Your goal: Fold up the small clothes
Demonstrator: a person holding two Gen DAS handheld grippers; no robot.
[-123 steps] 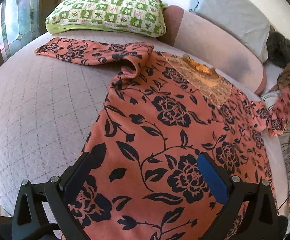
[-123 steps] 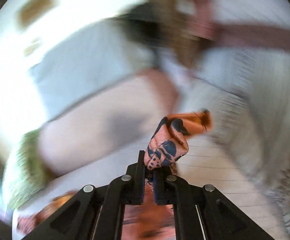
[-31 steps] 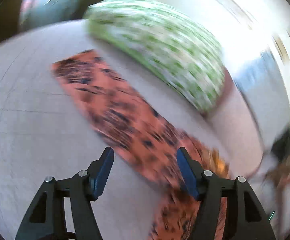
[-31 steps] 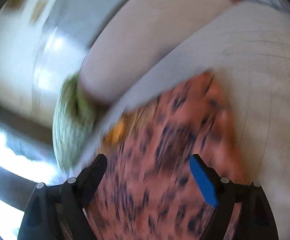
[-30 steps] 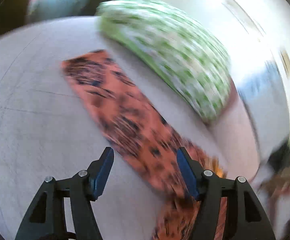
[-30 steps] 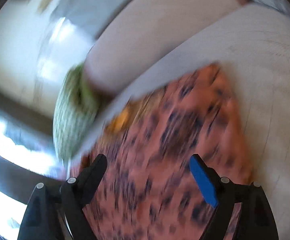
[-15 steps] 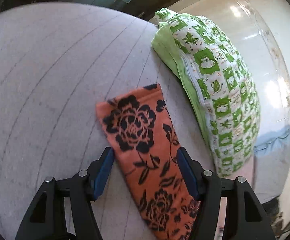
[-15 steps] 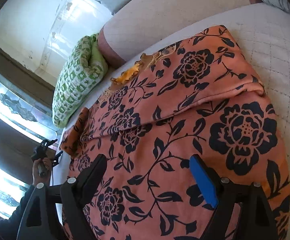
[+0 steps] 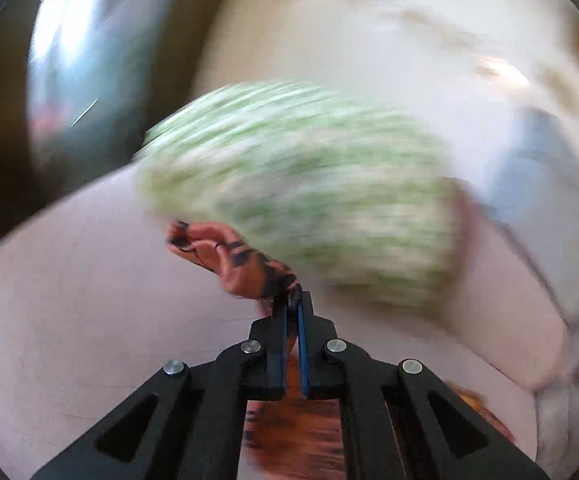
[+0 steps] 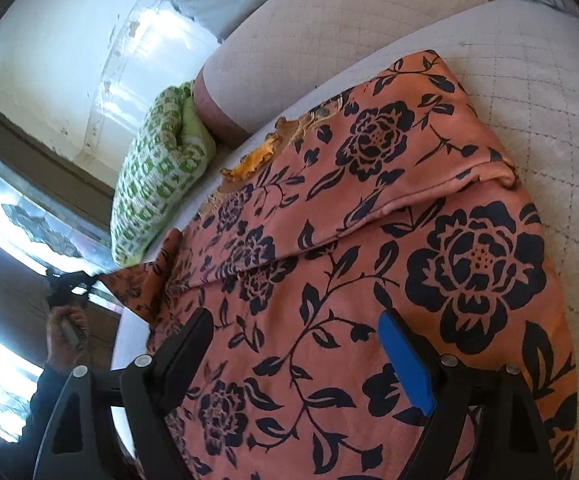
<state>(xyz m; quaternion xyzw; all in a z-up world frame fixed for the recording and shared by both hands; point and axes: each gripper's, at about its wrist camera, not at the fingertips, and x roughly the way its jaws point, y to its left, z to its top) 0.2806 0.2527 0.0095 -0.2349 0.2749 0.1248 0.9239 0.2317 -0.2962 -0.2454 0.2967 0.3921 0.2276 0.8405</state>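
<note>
Pinching what looks like the sleeve [image 9: 245, 268], left tool [image 9: 292, 300]; right tool [image 10: 301, 344] spread over garment [image 10: 369, 240]

Orange black-flowered cotton top [image 10: 369, 240]: spread on the pale quilted bed [image 10: 549, 100], filling centre and lower frame of the right wrist view. Green-and-white checked pillow [image 10: 157, 176]: on the bed, left of centre, beside the top's upper edge. Long pale bolster [image 10: 329, 40]: upper centre, behind the top, right of the pillow. Sleeve end of the top [image 9: 245, 264]: centre of the left wrist view, before the pillow.
</note>
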